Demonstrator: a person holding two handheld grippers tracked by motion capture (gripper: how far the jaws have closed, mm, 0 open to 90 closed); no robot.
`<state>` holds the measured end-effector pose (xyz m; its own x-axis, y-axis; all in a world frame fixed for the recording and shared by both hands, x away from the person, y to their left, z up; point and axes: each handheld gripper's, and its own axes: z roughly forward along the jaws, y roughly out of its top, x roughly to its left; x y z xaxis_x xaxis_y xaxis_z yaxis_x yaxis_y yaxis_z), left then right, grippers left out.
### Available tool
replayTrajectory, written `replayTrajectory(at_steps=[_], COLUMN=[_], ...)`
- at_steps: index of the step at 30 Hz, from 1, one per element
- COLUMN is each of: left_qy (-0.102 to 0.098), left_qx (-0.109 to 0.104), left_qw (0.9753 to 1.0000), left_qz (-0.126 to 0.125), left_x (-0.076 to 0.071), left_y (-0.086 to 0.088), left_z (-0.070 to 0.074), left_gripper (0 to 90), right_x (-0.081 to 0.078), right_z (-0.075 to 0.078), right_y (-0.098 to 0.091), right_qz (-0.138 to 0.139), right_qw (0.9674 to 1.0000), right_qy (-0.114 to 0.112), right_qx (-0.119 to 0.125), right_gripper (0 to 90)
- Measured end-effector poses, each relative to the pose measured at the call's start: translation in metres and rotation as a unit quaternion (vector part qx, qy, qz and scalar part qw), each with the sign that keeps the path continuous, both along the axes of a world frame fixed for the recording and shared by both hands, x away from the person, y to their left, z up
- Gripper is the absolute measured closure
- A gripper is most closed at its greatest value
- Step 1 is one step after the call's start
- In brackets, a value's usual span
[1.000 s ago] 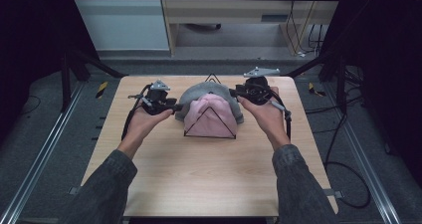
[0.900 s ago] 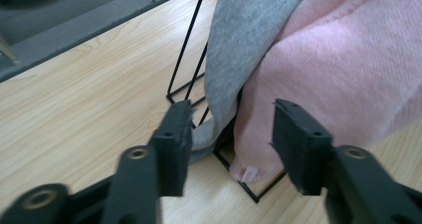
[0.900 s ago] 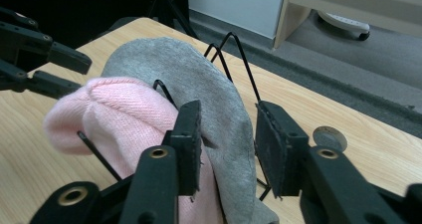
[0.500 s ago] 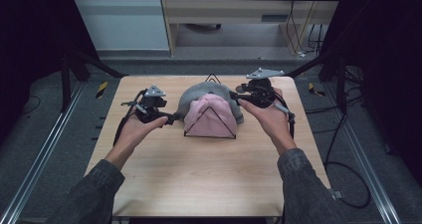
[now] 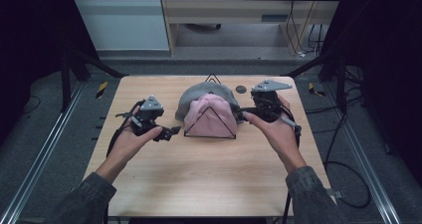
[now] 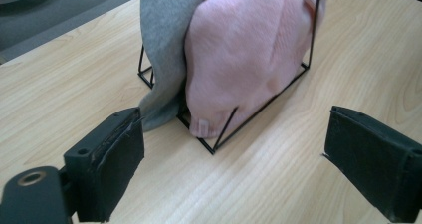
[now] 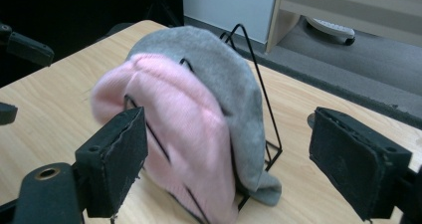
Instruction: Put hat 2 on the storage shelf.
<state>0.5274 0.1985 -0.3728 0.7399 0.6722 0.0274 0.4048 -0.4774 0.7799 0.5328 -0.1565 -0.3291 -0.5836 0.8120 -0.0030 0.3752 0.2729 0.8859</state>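
On the worktop, toward its far edge: a black wire stand (image 5: 209, 115) carries two knit hats — a pink hat (image 5: 211, 117) in front, a grey hat (image 5: 199, 93) behind it.
Pink hat: draped over the near side of the stand, its cuff reaching the worktop (image 5: 199, 179); in the right claw view part of the wire runs outside the knit, so it seems only partly seated.
Grey hat: hung over the far side, one edge trailing to the wood beside the stand's foot.
Left claw (image 5: 171, 131): just left of the stand, apart from the hats; its jaws have just been opening and stand wide with nothing between them.
Right claw (image 5: 245, 115): close beside the hats' right side; its jaws have also just been opening, wide and empty.
Step in hand: release, I judge — both hats are let go and rest on the stand.
Next move: either pull both claws clear or come back to tidy the pink hat; that calls for a light pinch on the knit alone.
In the way: the thin wire frame, easy to snag or tip.
Other things: a small dark disc (image 5: 241, 89) near the far right corner, clear of the work.
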Motion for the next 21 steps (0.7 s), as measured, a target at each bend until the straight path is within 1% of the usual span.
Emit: replayTrajectory(at_steps=[3, 7, 8, 10, 12, 14, 17, 19, 21], left_qy=[-0.002, 0.010, 0.015, 0.027, 0.038, 0.050, 0.063, 0.070, 0.078], left_qx=[0.006, 0.006, 0.007, 0.009, 0.016, 0.022, 0.029, 0.038, 0.041], left_qw=[1.0000, 0.9999, 0.9999, 0.9996, 0.9991, 0.9985, 0.9975, 0.9967, 0.9959], left_qz=[-0.002, -0.003, -0.002, -0.001, 0.003, 0.008, 0.011, 0.015, 0.019], left_x=[-0.009, -0.018, -0.020, -0.023, -0.025, -0.027, -0.029, -0.030, -0.030], left_y=[0.007, 0.021, 0.025, 0.032, 0.037, 0.041, 0.045, 0.047, 0.050], left_z=[-0.005, -0.017, -0.021, -0.030, -0.038, -0.047, -0.060, -0.068, -0.076], left_gripper=[6.2, 5.4, 5.4, 5.3, 5.3, 5.3, 5.3, 5.4, 5.5], right_x=[-0.010, -0.025, -0.029, -0.035, -0.041, -0.045, -0.050, -0.053, -0.054], right_z=[-0.004, -0.017, -0.022, -0.034, -0.047, -0.061, -0.082, -0.094, -0.105], right_y=[-0.006, -0.015, -0.017, -0.022, -0.026, -0.029, -0.033, -0.035, -0.036], right_qz=[0.000, -0.004, -0.004, -0.004, -0.005, -0.005, -0.008, -0.010, -0.013], right_qw=[1.0000, 1.0000, 1.0000, 0.9999, 0.9996, 0.9992, 0.9981, 0.9974, 0.9968], right_qy=[-0.002, 0.000, 0.005, 0.013, 0.021, 0.036, 0.058, 0.069, 0.076], right_qx=[0.004, -0.002, -0.002, -0.009, -0.015, -0.018, -0.017, -0.015, -0.018], right_gripper=[14.4, 12.9, 12.3, 11.2, 10.8, 10.2, 10.2, 10.0, 9.9])
